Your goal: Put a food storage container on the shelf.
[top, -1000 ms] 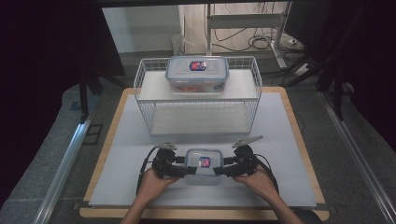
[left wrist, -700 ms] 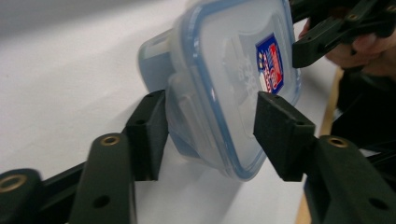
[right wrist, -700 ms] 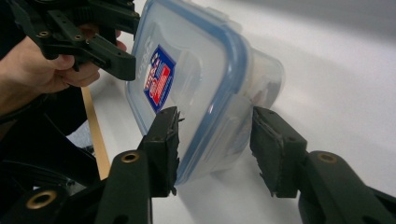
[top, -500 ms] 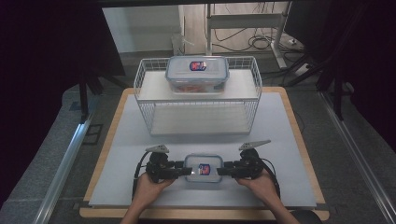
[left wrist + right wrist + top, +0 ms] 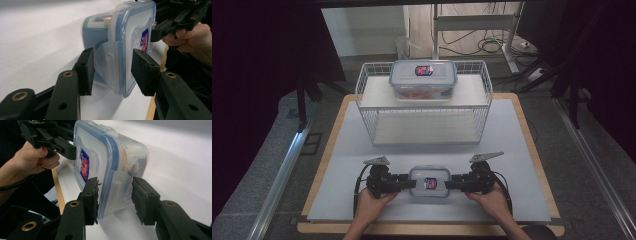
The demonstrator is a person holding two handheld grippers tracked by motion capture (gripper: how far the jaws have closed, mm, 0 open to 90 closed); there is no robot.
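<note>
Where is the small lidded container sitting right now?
In the high view the small lidded container sits on the white mat near its front edge, between the left gripper and the right gripper, in front of the wire basket.

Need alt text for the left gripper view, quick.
The left gripper has its two black jaws on either side of the end latch of a clear, blue-lidded box on a white table. Beyond it, a hand holds the right gripper at the far end.
</note>
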